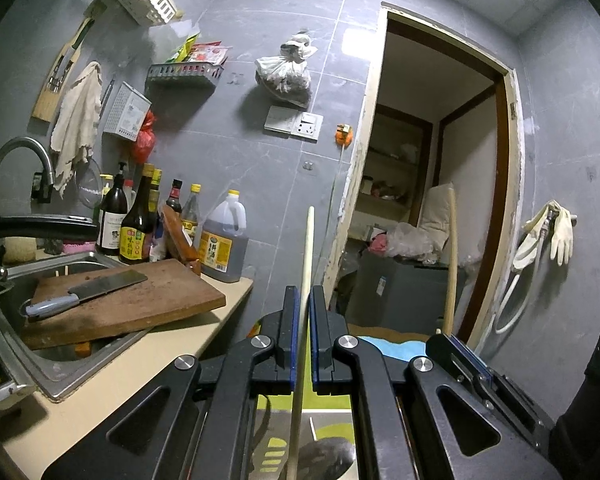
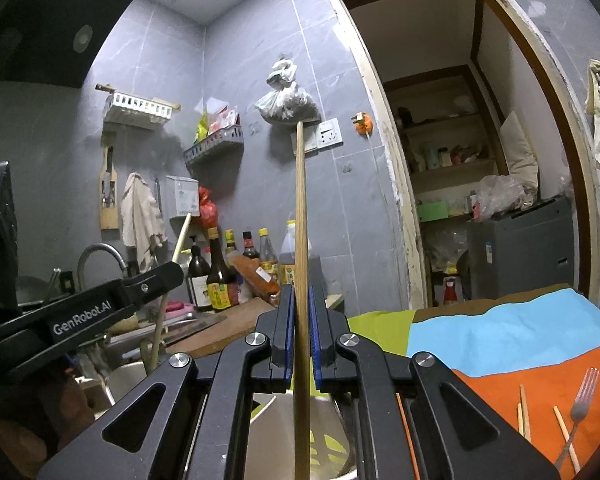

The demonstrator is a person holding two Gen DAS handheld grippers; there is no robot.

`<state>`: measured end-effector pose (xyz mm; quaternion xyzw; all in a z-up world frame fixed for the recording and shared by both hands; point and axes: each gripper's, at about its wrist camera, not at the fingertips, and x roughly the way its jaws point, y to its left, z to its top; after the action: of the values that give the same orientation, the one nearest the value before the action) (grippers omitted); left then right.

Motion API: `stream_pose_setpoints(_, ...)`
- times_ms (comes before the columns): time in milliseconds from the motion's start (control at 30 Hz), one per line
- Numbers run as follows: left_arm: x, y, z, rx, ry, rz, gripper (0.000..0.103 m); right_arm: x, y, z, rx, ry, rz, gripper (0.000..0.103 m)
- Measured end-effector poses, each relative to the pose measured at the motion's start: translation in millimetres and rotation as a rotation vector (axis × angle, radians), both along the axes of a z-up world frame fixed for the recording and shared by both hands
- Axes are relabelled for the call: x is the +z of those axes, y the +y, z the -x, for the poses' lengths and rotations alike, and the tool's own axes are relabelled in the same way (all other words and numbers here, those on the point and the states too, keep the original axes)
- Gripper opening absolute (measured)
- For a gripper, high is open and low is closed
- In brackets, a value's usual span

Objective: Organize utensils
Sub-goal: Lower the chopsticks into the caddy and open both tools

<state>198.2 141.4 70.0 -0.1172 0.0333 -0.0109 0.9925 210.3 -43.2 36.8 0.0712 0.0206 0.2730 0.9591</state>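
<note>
The left gripper (image 1: 304, 300) is closed on a pale wooden handle (image 1: 307, 248) that rises straight up between its fingers, and the right gripper (image 2: 300, 300) grips a darker wooden stick (image 2: 300, 208) the same way, while a fork (image 2: 580, 404) and chopsticks (image 2: 523, 412) lie on the orange cloth (image 2: 540, 364) to the right of the right fingers.

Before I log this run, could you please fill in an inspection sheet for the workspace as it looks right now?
Surface: colourful cloth of green, blue and orange patches; beige counter beside a steel sink.
Job's things: pale wooden stick in the left tongs; darker wooden stick in the right tongs; fork and loose chopsticks on the orange patch.
Clutter: cleaver on a cutting board; sauce bottles.
Grippers: both shut on their sticks.
Cables: white hose on the wall.
Surroundings: grey tiled wall, open doorway.
</note>
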Motion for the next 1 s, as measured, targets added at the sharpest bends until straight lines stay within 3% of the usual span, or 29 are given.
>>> stream_pose_setpoints(533,-9.3,-1.4,8.7,-0.032,0.075,-0.002,0.004,3.5,-6.1,6.1,0.011,0.013,0.025,0.010)
stream_pose_setpoints(600,-7.8,-1.7,9.9,-0.037,0.076,-0.004,0.004,4.4,-8.3,8.1,0.009,0.008,0.020,0.025)
stream_pose_setpoints(833,2.4,-6.4,14.8,-0.059,0.081,-0.007,0.025,14.6,-24.6,15.3,-0.008,-0.006,-0.010,0.031)
stream_pose_setpoints(1000,12.8,-15.4,20.8,-0.078,0.062,-0.013,0.038,26.3,-44.0,20.6,-0.046,-0.023,-0.020,0.052)
